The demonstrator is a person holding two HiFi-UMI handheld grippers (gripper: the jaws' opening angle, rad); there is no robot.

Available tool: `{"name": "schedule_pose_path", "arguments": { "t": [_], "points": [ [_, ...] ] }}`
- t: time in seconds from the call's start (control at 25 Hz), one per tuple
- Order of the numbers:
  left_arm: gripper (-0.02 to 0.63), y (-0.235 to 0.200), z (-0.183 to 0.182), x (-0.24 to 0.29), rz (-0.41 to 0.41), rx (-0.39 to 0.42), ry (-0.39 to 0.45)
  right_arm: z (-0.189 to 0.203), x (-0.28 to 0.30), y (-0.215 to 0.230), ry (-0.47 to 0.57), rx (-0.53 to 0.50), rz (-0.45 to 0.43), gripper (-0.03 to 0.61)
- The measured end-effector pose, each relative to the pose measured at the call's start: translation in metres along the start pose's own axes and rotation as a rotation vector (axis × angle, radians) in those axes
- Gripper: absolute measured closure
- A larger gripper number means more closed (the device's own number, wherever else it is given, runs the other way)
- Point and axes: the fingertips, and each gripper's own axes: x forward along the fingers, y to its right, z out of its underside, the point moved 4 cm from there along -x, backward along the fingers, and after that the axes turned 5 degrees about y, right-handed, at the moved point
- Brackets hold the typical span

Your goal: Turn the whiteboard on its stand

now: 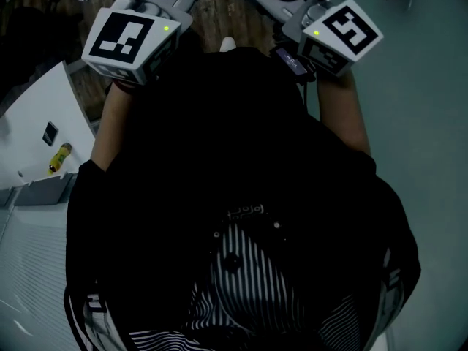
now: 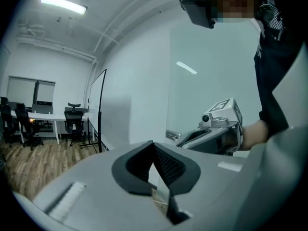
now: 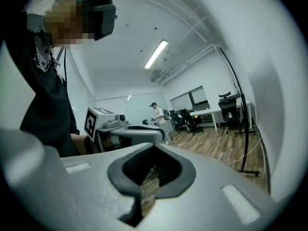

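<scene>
Whiteboard (image 2: 98, 110) in a thin black frame stands upright on its footed stand on the wood floor (image 2: 29, 170), seen almost edge-on from the left gripper view. It is across the room, beside a white wall and well apart from both grippers. In the right gripper view the same black frame curves down the right side to a foot on the floor, with a thin cable (image 3: 240, 158) lying near it.

The left gripper (image 2: 153, 150) has its two dark ribbed jaws clenched together at the tips, with nothing between them. The right gripper (image 3: 154, 152) is likewise pressed closed and empty. Each gripper appears in the other's view, held out in front of the person.

From the head view, the person's dark top (image 1: 234, 159) fills the middle. Both forearms reach forward, and the two marker cubes (image 1: 128, 36) sit at the upper left and upper right.

At the head view's left edge, a small yellow object (image 1: 60, 157) lies on a white ledge (image 1: 36, 185); what it is cannot be made out.

Behind the whiteboard stand a white desk (image 2: 48, 115) and a black office chair (image 2: 73, 118). A second person (image 3: 158, 115) wearing a backpack stands far off.
</scene>
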Motion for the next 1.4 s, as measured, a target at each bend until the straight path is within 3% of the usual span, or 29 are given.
{"name": "schedule_pose_path", "arguments": {
  "t": [0.12, 0.24, 0.32, 0.44, 0.72, 1.08, 1.4],
  "points": [
    [0.627, -0.002, -0.001, 0.003, 0.016, 0.008, 0.011, 0.001, -0.002, 0.006, 0.005, 0.01, 0.017, 0.577],
    [0.627, -0.005, 0.007, -0.01, -0.124, -0.043, -0.037, 0.005, 0.012, 0.008, -0.046, 0.063, -0.117, 0.577],
    [0.627, -0.005, 0.01, -0.014, -0.172, -0.071, -0.058, 0.005, 0.019, 0.01, -0.053, 0.12, -0.168, 0.577],
    [0.627, -0.006, 0.009, -0.01, -0.15, -0.067, -0.06, 0.002, 0.02, 0.014, -0.02, 0.159, -0.139, 0.577],
    [0.627, -0.005, 0.017, -0.009, -0.111, -0.071, -0.06, 0.009, 0.014, 0.016, -0.025, 0.115, -0.08, 0.577],
    [0.627, -0.003, 0.016, -0.008, -0.07, -0.047, -0.043, 0.018, 0.008, 0.016, -0.036, 0.1, -0.06, 0.577],
    [0.627, -0.004, 0.031, -0.006, -0.072, -0.037, -0.069, 0.033, 0.01, 0.022, -0.022, 0.155, -0.065, 0.577]
  ]
}}
